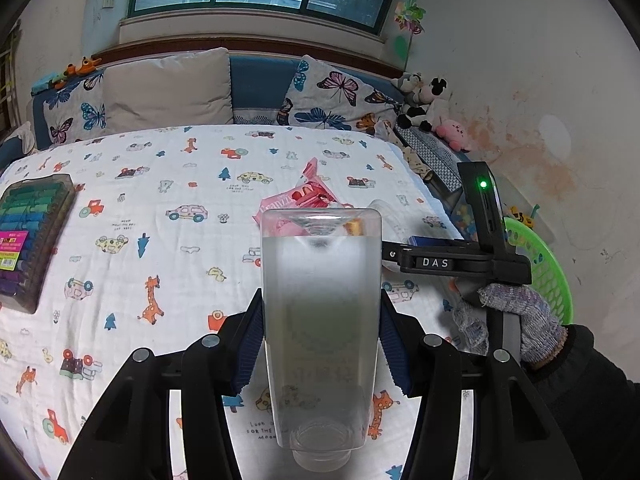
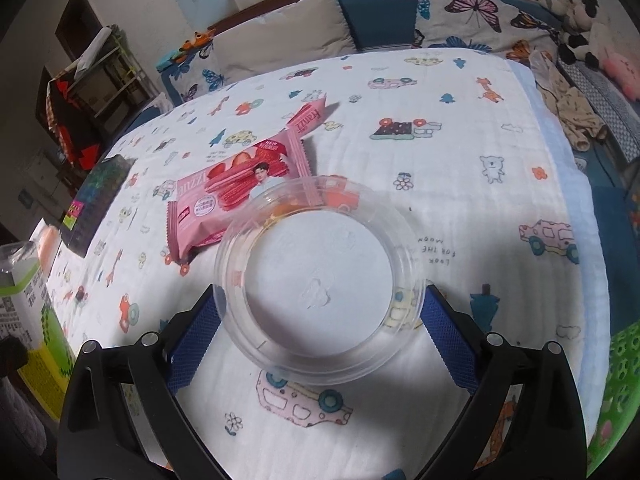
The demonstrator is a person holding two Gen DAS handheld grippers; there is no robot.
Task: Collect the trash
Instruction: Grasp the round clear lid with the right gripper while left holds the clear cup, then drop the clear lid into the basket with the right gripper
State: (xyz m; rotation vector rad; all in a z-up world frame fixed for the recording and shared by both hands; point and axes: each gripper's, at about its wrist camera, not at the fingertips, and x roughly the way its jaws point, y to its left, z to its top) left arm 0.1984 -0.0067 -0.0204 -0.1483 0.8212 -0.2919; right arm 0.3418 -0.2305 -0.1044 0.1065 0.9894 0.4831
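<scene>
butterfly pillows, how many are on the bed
2 butterfly-print fabric pillows: one at the headboard's left end, one right of the plain beige cushion. More could be hidden behind the cushion.

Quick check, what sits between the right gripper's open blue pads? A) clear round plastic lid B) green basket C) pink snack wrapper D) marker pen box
A: in the right wrist view the clear round plastic lid lies on the printed bedsheet between the right gripper pads, which stand apart from its rim.
</scene>
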